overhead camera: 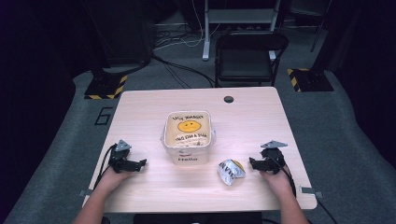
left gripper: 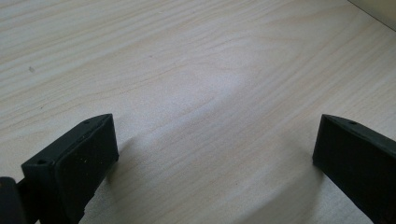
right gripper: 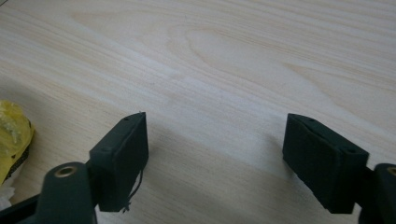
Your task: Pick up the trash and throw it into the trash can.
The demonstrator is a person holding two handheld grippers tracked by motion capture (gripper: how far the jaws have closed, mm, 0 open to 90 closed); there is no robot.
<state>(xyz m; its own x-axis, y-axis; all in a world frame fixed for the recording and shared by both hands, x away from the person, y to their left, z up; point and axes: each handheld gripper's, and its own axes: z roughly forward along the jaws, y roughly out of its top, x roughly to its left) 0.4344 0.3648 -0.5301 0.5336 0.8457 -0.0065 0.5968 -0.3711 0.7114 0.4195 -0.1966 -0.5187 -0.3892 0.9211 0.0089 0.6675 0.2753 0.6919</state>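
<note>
Right claw (overhead camera: 252,163): jaws spread wide, nothing between them, resting on the bench (overhead camera: 149,186) near the right edge, toward the near side. In the right gripper view, bare wood grain between the two black jaws; yellow crinkle of the snack packet (right gripper: 13,135) at the far left of that view, clear of the jaws.

Left claw (overhead camera: 141,163): likewise parted and empty, set down near the left edge, toward the near side. Only pale wood between the jaws in the left gripper view.

Outward from the right claw: snack packet (overhead camera: 231,171), silver and yellow, crumpled, lying flat just beside the claw on its inner side. Not touched.

Further in, mid-bench: white tub (overhead camera: 187,136), square, open-topped, lined with a printed bag showing a yellow smiley face; "Hello" on the near wall. Looks like a small waste bin. Packet outside it, near its front right corner.

Beyond the far edge: black folding chair (overhead camera: 251,57), cables on the floor.

Progress, judged: nothing started. Packet not yet gripped or lifted. Likely remaining: close on packet, carry over tub, drop in.
</note>
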